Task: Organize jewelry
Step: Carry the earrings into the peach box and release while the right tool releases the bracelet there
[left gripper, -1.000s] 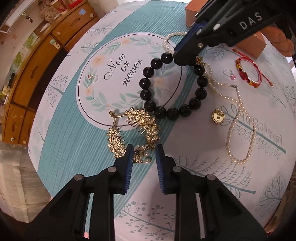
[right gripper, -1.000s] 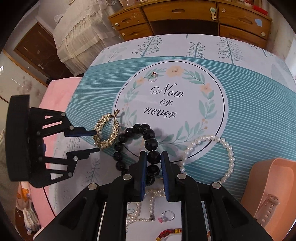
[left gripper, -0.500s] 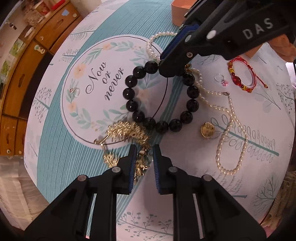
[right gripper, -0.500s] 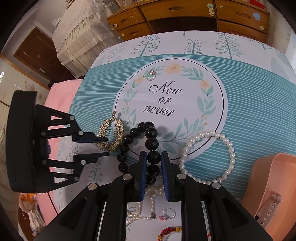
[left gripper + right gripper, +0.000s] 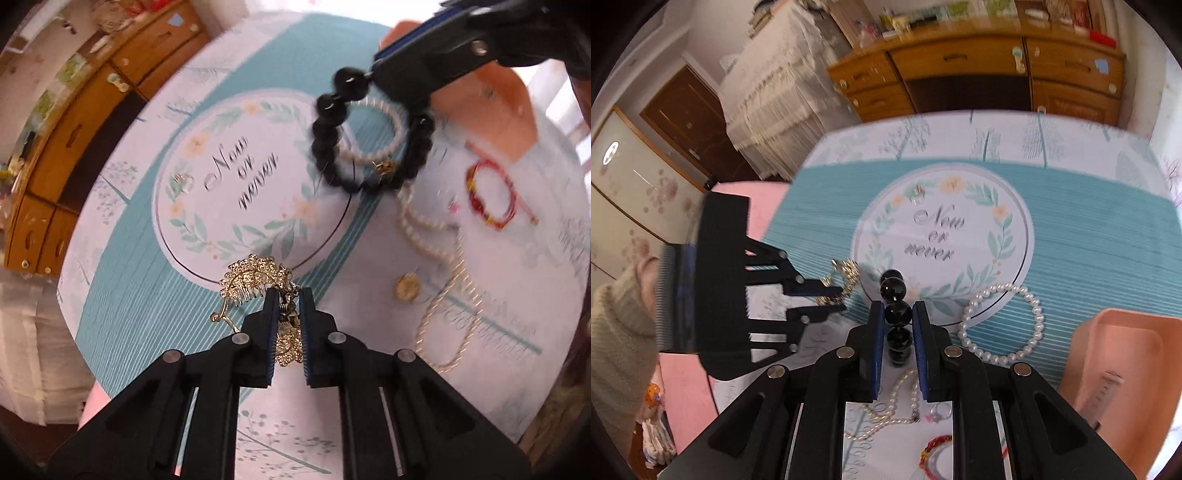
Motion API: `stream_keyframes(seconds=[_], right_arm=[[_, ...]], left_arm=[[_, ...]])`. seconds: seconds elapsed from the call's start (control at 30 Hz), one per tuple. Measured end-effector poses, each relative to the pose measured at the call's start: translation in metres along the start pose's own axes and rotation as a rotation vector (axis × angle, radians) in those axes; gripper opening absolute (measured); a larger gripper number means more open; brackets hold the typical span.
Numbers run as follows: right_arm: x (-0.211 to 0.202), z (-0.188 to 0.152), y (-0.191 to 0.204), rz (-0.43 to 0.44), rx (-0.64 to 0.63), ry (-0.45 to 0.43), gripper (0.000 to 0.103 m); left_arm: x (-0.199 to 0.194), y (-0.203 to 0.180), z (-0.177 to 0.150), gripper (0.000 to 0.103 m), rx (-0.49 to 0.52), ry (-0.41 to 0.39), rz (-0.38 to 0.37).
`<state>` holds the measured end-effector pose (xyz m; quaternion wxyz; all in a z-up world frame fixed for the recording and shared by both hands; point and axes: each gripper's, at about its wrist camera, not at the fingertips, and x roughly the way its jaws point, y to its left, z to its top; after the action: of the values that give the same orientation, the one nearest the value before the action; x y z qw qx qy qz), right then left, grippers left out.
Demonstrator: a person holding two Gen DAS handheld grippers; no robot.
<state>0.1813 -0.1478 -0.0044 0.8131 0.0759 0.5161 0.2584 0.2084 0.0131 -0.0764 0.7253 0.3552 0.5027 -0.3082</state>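
Observation:
My left gripper (image 5: 288,293) points steeply down at the table, and its jaws are closing on a gold leaf-shaped hair ornament (image 5: 255,277). The pads pinch it and part of it sticks out beyond the tips. In the right wrist view the same gripper (image 5: 844,301) comes in from the left with the gold ornament (image 5: 846,269) at its tips. My right gripper (image 5: 898,308) is shut on a black bead bracelet (image 5: 893,288). Seen from the left wrist, the bracelet (image 5: 327,107) hangs as a loop from the right gripper (image 5: 380,70) above the cloth.
On the teal printed tablecloth (image 5: 1089,236) lie a pearl bracelet (image 5: 1001,325), a pearl necklace (image 5: 436,251), a red bracelet (image 5: 491,199), a gold round piece (image 5: 408,288) and a small ring (image 5: 183,181). A peach tray (image 5: 1126,354) holding a watch stands at the right.
The left jaws have closed on the gold ornament and raised it. The right gripper has lifted the black bead bracelet off the table, so it now hangs in the air.

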Motion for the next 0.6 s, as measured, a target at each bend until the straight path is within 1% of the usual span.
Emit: stream_keyframes(seconds=[0.13,0.3,0.43,0.53,0.6], right_arm=[[-0.051,-0.003,-0.009,-0.024,0.007,-0.082,0.015],[-0.104,-0.013,-0.04,-0.085,0.054,-0.151,0.015],[-0.124,-0.03,-0.075,-0.14,0.119,-0.158,0.015],[-0.125,-0.045,-0.103,-0.194,0.175,-0.145,0.015],[-0.122,-0.056,-0.122,-0.223,0.222,-0.125,0.015]], left_arm=[[-0.029,-0.009,0.01,0.009,-0.023,-0.079,0.026],[-0.055,-0.022,0.039,0.009,-0.07,-0.148,0.061],[-0.071,-0.04,0.068,0.009,-0.091,-0.18,0.07],[-0.08,-0.058,0.09,0.009,-0.085,-0.207,0.069],[-0.086,-0.071,0.104,0.009,-0.077,-0.226,0.055]])
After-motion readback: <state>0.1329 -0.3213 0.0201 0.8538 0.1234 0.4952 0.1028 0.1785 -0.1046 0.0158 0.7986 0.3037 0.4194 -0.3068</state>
